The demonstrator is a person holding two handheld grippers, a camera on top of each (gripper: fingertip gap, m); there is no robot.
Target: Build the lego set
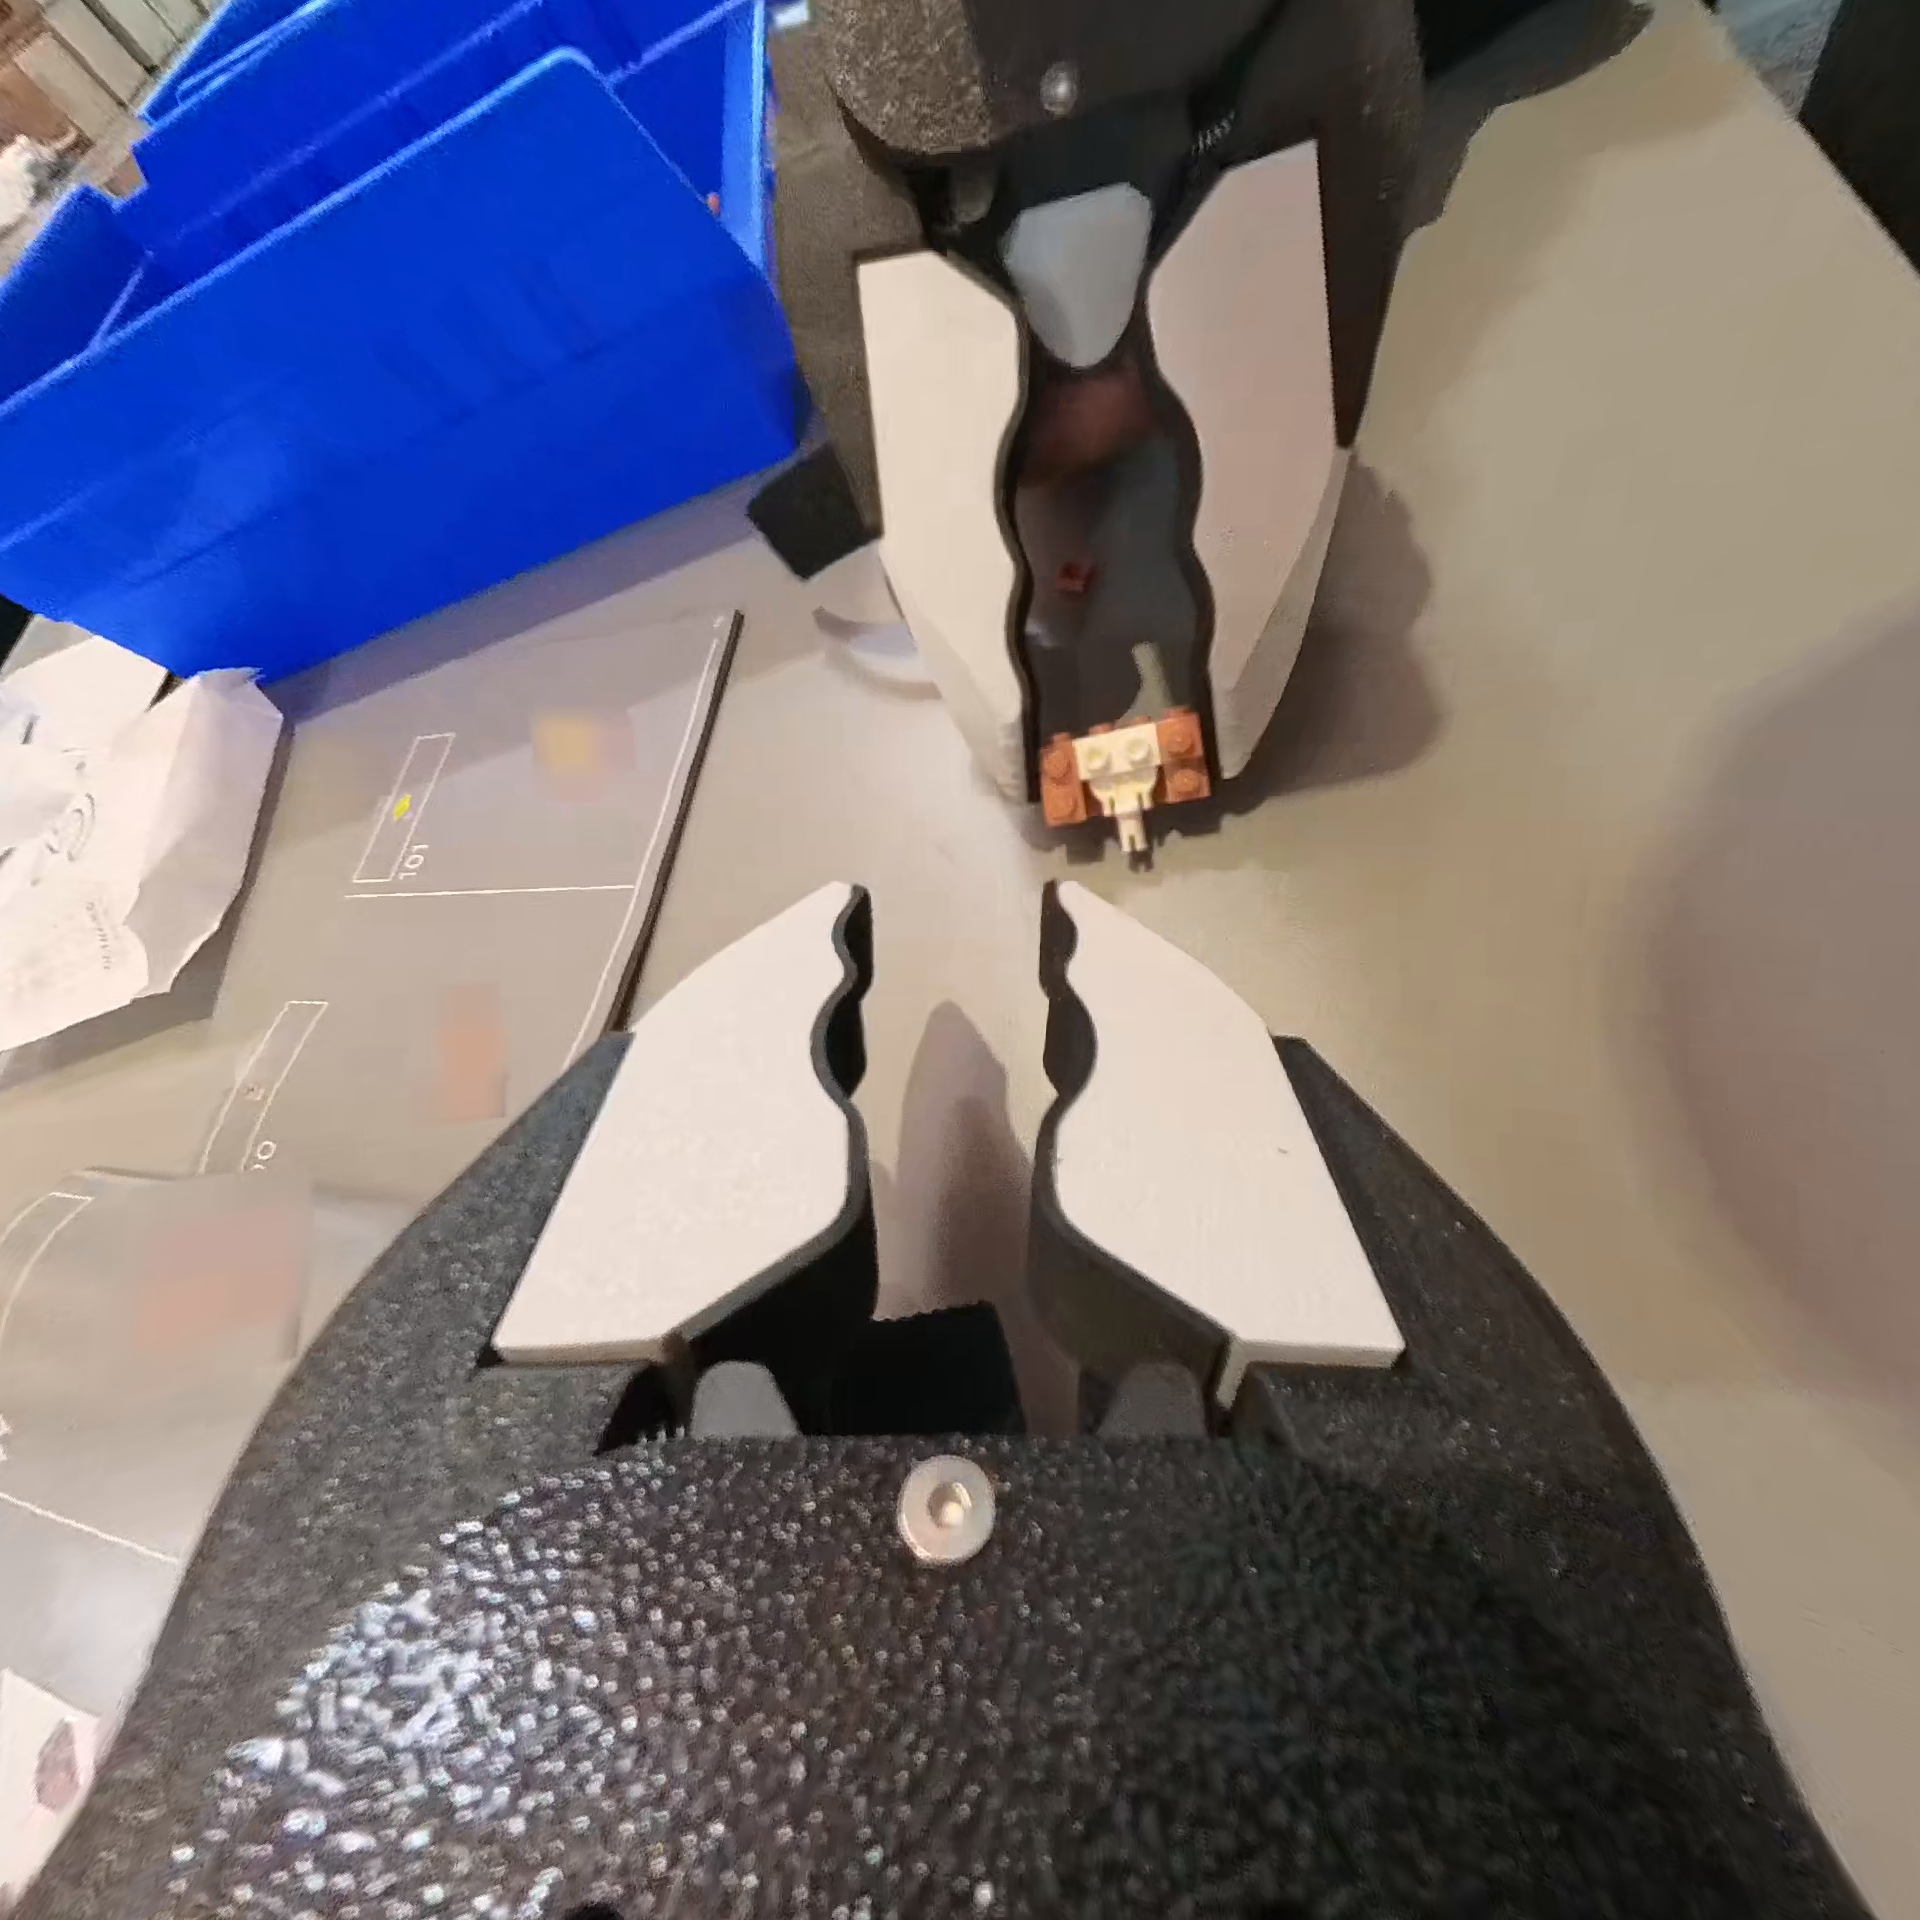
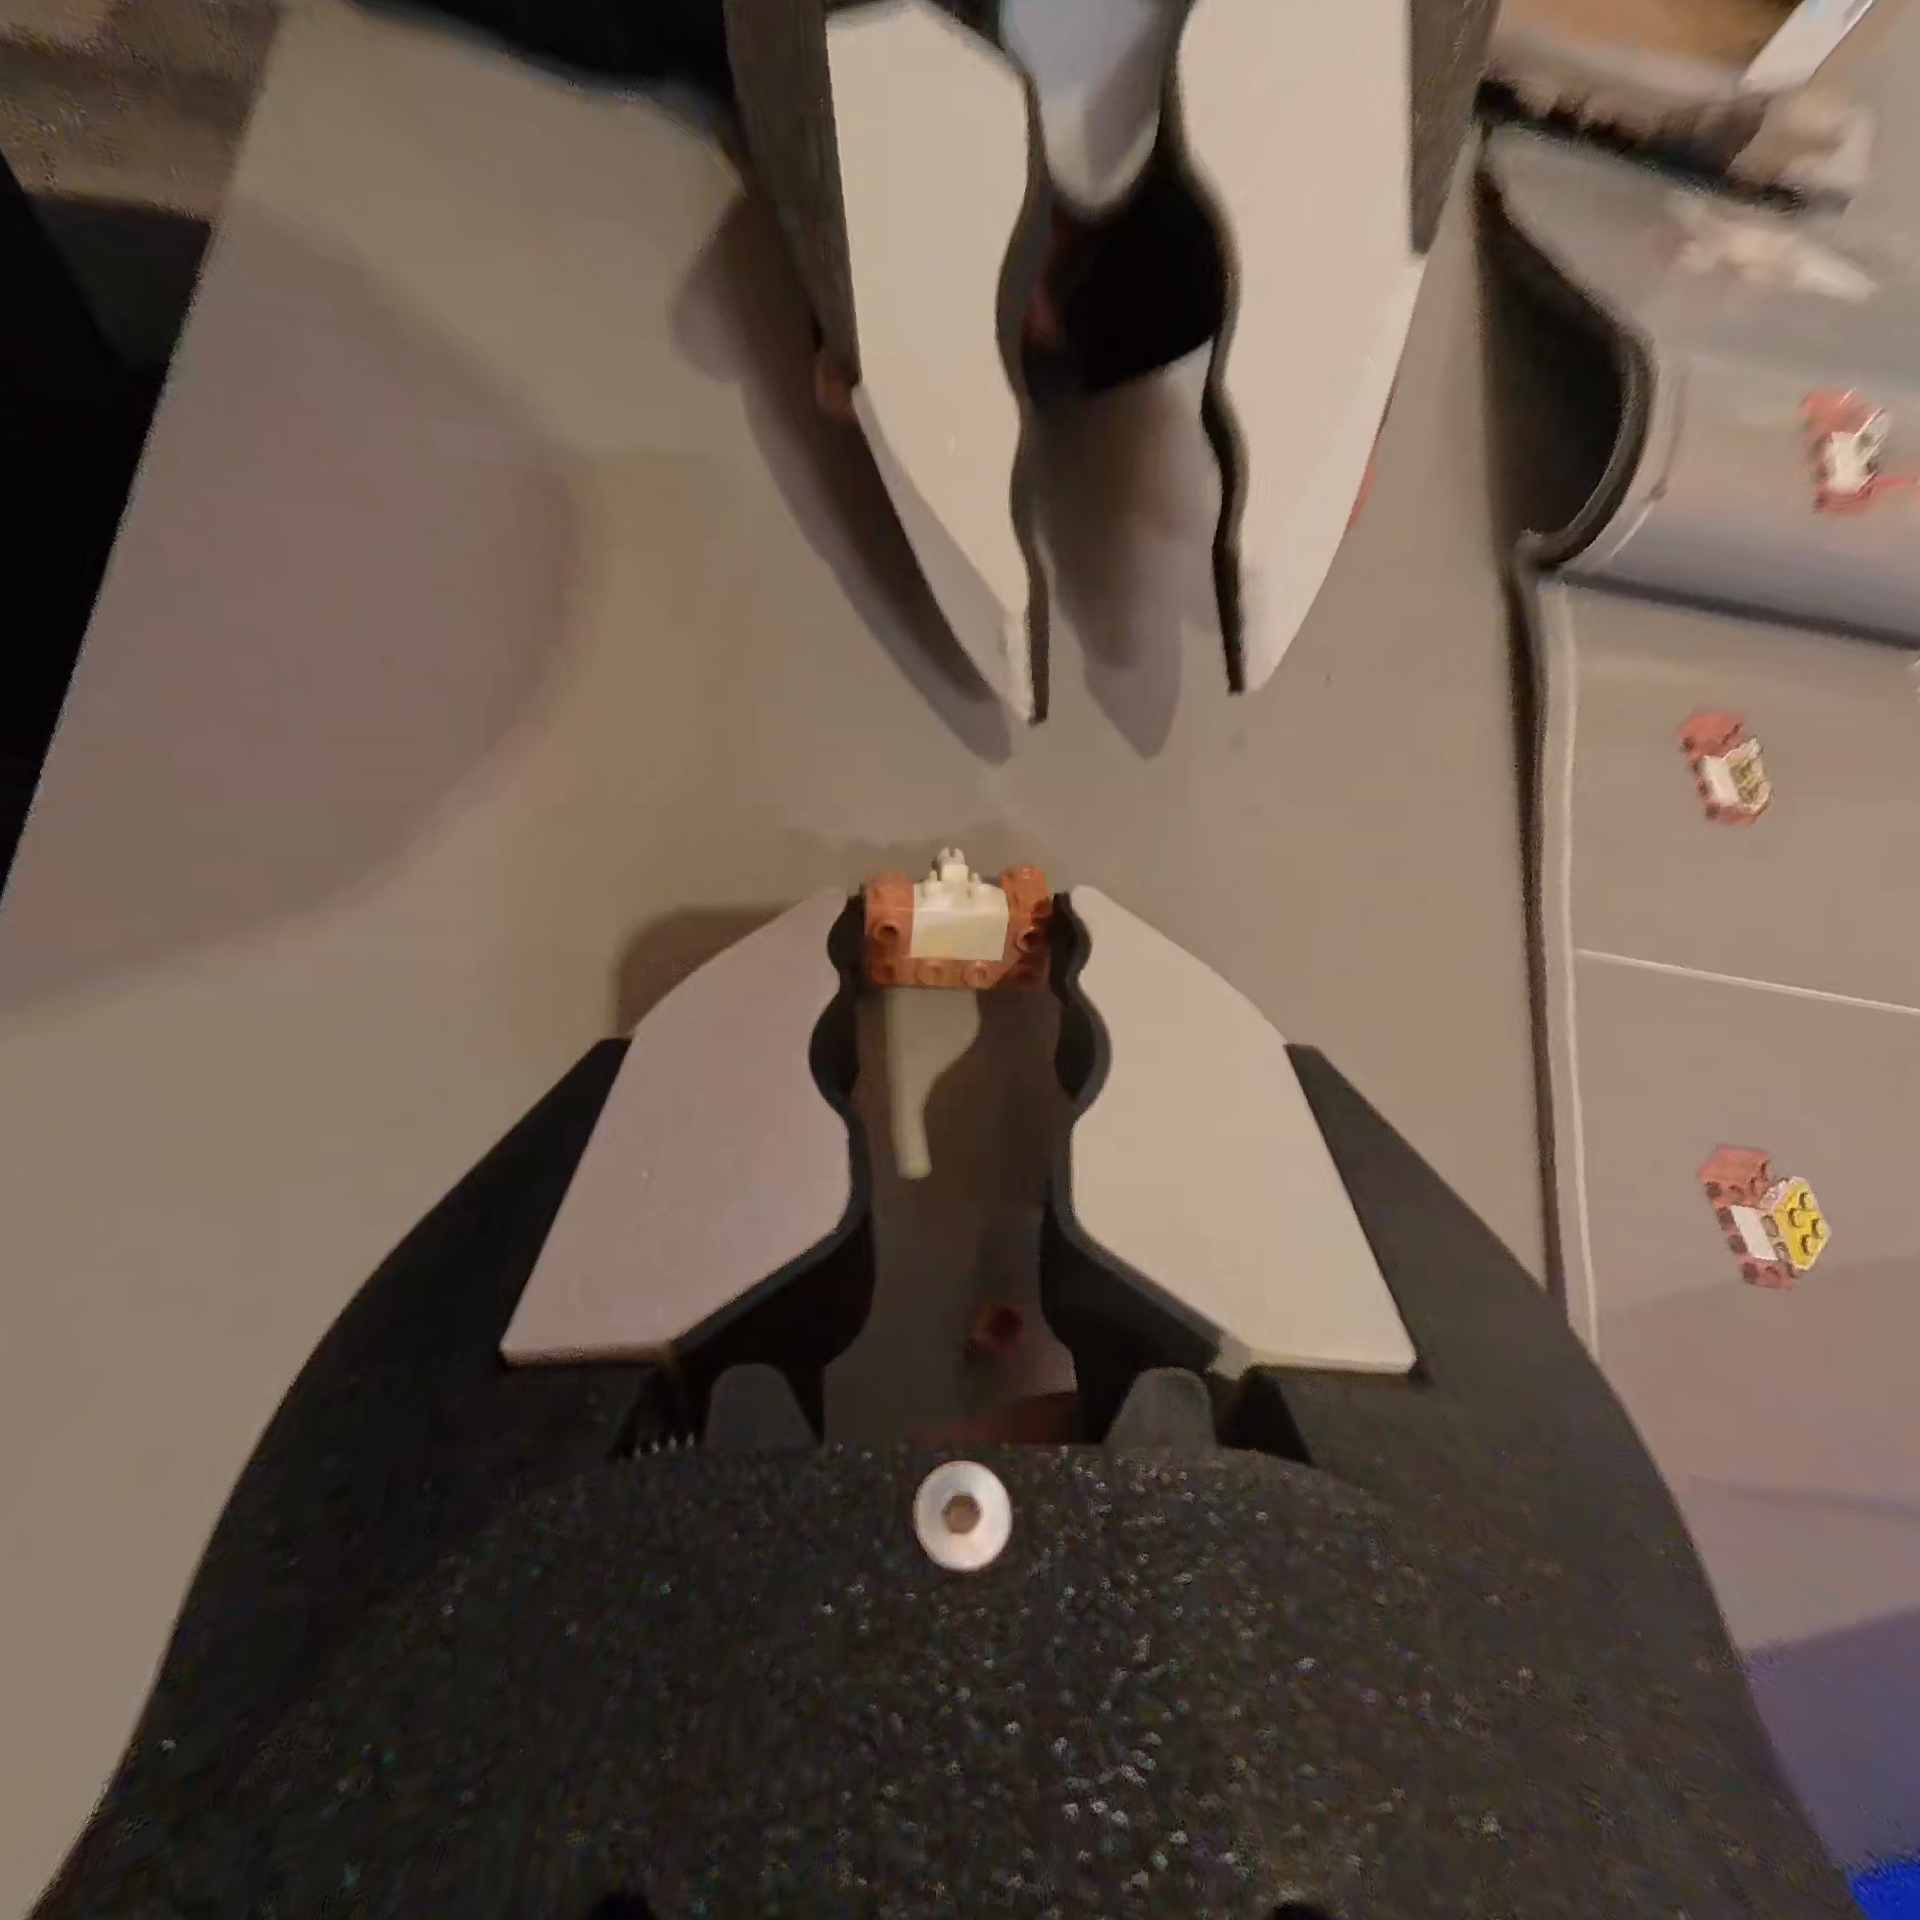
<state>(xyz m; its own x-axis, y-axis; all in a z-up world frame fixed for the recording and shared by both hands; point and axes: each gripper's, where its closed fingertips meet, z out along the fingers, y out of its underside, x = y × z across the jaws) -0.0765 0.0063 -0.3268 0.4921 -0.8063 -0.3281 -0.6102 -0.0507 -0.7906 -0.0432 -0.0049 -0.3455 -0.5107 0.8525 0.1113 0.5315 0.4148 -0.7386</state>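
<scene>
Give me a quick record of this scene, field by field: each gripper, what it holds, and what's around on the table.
left gripper: open, nothing between its fingers, tips facing the brick piece
right gripper: shut on the brown and white brick assembly, pads against its brown sides
surface: grey table
left side: blue bins, crumpled white paper, grey mat with outlined boxes
other items: three small brick assemblies on the mat

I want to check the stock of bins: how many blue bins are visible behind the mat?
3, all at the upper left of the left wrist view: the nearest bin, a second behind it, and a third at the left edge. More may be hidden beyond them.
</scene>
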